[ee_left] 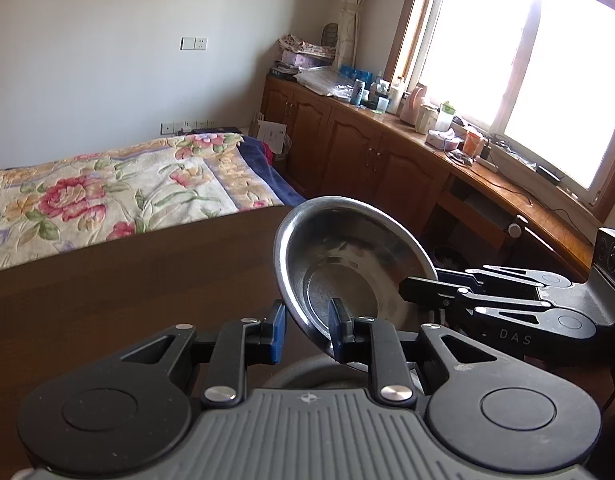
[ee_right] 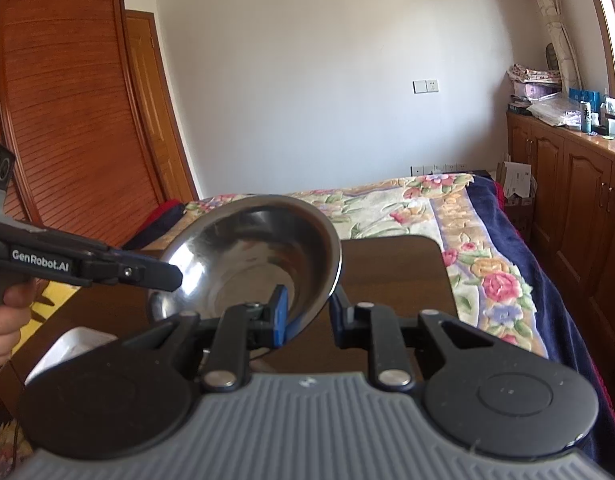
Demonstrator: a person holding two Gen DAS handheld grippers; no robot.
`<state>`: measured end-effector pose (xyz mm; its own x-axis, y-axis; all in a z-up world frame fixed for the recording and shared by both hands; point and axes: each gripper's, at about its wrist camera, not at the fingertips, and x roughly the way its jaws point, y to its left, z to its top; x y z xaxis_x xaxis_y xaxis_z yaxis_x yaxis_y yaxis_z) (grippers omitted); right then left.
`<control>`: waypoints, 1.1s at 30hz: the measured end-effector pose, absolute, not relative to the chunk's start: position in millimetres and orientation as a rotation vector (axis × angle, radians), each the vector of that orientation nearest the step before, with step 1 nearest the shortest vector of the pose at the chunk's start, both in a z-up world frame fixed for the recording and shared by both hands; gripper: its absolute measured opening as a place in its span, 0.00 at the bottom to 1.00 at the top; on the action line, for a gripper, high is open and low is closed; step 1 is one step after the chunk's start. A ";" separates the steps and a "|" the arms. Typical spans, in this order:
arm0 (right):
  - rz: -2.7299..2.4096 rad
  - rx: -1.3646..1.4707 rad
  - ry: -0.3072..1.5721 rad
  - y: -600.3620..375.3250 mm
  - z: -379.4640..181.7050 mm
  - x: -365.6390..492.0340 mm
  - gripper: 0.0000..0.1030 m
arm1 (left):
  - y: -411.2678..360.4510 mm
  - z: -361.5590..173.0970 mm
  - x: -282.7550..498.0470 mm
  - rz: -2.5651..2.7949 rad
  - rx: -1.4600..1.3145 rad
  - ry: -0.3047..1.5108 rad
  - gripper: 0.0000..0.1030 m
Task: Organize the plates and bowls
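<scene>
Steel bowl (ee_left: 349, 268) is held tilted above the dark wooden desk (ee_left: 127, 292), rim pinched from both sides. Left gripper (ee_left: 306, 330) fingers straddle the near rim, closed on it; right gripper (ee_right: 307, 314) fingers likewise clamp the opposite edge. "GenRobot.AI" reads on the left gripper's side, "DAS" on the right's. White dish (ee_right: 73, 346) sits below. Floral bed (ee_left: 107, 188) behind.

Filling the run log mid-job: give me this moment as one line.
steel bowl: tilted, above brown table | left gripper: jaws astride near rim | right gripper: astride opposite rim | clamped: cannot tell
</scene>
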<state>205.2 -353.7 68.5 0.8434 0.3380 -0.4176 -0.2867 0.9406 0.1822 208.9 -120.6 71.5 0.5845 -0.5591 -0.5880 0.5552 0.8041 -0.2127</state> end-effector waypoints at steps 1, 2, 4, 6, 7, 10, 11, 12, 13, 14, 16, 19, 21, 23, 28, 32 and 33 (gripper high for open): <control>0.331 0.114 0.466 -352.3 66.3 203.0 0.24 | -118.8 69.3 205.0 -0.650 -0.004 0.689 0.23; 0.331 0.111 0.469 -350.0 65.2 200.7 0.24 | -116.7 66.9 201.1 -0.651 -0.003 0.688 0.23; 0.333 0.104 0.478 -346.0 61.7 195.6 0.24 | -111.2 61.9 193.7 -0.653 -0.003 0.692 0.23; 0.335 0.100 0.486 -342.3 58.9 191.1 0.24 | -106.5 56.9 188.0 -0.654 -0.011 0.702 0.23; 0.337 0.098 0.490 -340.9 57.1 188.6 0.24 | -104.5 54.9 185.5 -0.655 -0.015 0.706 0.23; 0.342 0.093 0.500 -336.5 52.4 180.4 0.24 | -99.4 46.1 175.4 -0.652 -0.020 0.715 0.23; 0.344 0.091 0.503 -335.2 50.7 177.2 0.24 | -97.8 43.3 172.6 -0.650 -0.020 0.717 0.23; 0.345 0.089 0.507 -333.7 49.0 174.6 0.24 | -96.6 40.5 169.8 -0.648 -0.021 0.720 0.23; 0.345 0.088 0.509 -333.0 47.0 173.0 0.24 | -95.0 38.0 167.1 -0.648 -0.022 0.724 0.23; 0.346 0.086 0.512 -332.0 44.9 170.2 0.24 | -93.7 35.6 164.4 -0.647 -0.023 0.727 0.23; 0.348 0.085 0.517 -330.1 41.9 165.4 0.24 | -91.3 31.0 159.1 -0.644 -0.027 0.733 0.23; 0.353 0.087 0.527 -327.1 36.2 157.9 0.24 | -89.4 24.6 152.8 -0.635 -0.033 0.743 0.23; 0.354 0.081 0.532 -324.6 33.3 153.7 0.24 | -89.5 20.3 148.4 -0.628 -0.032 0.749 0.23; 0.353 0.070 0.537 -323.1 31.5 151.2 0.24 | -89.3 17.3 143.6 -0.621 -0.030 0.749 0.23; 0.351 0.023 0.541 -316.8 30.4 143.7 0.24 | -88.2 13.0 136.7 -0.597 -0.047 0.742 0.23; 0.336 0.007 0.540 -313.6 29.0 139.8 0.24 | -89.8 8.5 135.0 -0.589 -0.042 0.748 0.23; 0.335 0.005 0.539 -312.8 29.3 138.7 0.25 | -90.6 7.9 134.1 -0.586 -0.037 0.747 0.23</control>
<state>138.7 -312.8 29.3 0.8056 0.3138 -0.5025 -0.3113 0.9459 0.0916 134.1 -90.6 7.9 0.5825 -0.5146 -0.6292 0.4888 0.8403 -0.2346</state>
